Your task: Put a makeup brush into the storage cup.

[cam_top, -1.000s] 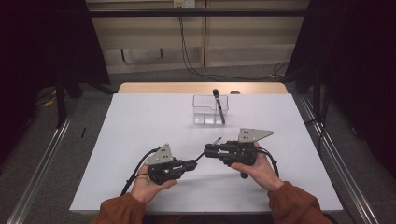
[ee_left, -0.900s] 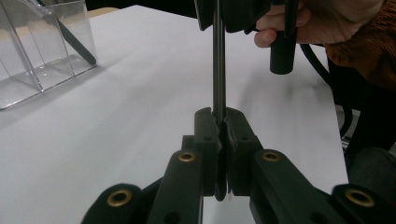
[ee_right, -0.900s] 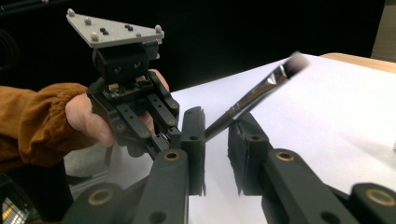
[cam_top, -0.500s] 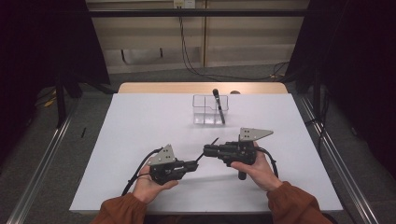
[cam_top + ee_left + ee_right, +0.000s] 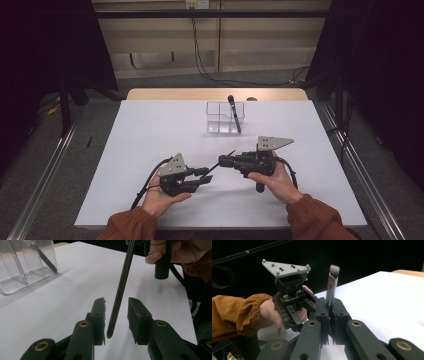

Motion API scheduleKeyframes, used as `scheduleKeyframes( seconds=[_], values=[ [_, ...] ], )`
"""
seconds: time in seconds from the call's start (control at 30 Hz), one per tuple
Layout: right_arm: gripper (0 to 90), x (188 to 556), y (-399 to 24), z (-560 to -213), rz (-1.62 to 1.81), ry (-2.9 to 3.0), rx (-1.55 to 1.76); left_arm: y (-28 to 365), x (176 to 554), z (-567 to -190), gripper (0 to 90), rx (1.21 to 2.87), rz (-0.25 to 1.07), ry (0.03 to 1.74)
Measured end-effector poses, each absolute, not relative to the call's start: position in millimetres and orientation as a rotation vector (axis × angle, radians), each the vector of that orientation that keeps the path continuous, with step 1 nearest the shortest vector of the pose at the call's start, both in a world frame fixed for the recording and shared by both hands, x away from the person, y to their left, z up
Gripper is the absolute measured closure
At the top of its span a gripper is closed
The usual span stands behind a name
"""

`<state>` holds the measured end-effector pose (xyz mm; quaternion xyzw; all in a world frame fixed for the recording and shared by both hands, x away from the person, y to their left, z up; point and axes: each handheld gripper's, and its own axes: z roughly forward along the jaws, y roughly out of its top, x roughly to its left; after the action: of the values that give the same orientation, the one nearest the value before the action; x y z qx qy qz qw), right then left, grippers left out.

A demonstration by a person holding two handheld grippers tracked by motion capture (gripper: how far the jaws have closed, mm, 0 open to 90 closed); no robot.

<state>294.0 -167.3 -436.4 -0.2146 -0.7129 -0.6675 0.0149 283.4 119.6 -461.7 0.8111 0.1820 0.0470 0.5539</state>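
- On the white worktop [image 5: 150, 130], toward 12 o'clock from both hands, stands a clear plastic organizer [image 5: 225, 118]; a dark brush [image 5: 233, 114] leans in it, well apart from the claws.
- Nothing lies on the sheet between the organizer and the hands.
- The left claw [image 5: 204, 175], at about 7 o'clock of the worktop, has just been opening; its jaws stand narrowly apart, pads off the handle.
- The makeup brush [image 5: 121, 288] runs between them, its slim black handle end in the gap, touching neither pad.
- The right claw [image 5: 223, 160], at 5 o'clock, is clamped on that brush near its metal ferrule [image 5: 331, 291], bristles [image 5: 334, 269] poking beyond the jaws.
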Motion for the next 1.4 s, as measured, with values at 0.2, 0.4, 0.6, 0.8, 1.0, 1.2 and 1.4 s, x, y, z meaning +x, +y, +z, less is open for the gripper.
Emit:
scheduleKeyframes(
  seconds=[0.2,0.4,0.6,0.8,1.0,1.2,1.4],
  values=[
    [86.2,294.1,-172.7,-434.3,-2.064,-2.25,-0.684,122.8,284.2,-459.9,54.0,1.916,0.141,0.454],
    [86.1,294.7,-176.2,-432.9,-2.048,-2.272,-0.692,124.3,283.6,-457.7,44.4,1.906,0.135,0.483],
    [86.1,296.3,-178.9,-432.1,-2.042,-2.285,-0.697,125.5,281.1,-454.6,28.7,1.894,0.154,0.519],
    [86.1,295.5,-181.8,-429.1,-2.031,-2.298,-0.689,133.0,282.8,-450.3,17.9,1.89,0.168,0.547],
    [86.1,297.2,-187.7,-426.8,-2.023,-2.303,-0.712,143.0,283.4,-444.7,7.7,1.841,0.224,0.587],
    [86.1,299.2,-193.0,-424.8,-2.002,-2.32,-0.725,153.1,281.1,-441.6,5.4,1.83,0.223,0.631],
    [86.0,301.1,-197.2,-422.1,-2.003,-2.33,-0.733,165.7,276.6,-441.3,3.8,1.828,0.277,0.639]
  ],
)
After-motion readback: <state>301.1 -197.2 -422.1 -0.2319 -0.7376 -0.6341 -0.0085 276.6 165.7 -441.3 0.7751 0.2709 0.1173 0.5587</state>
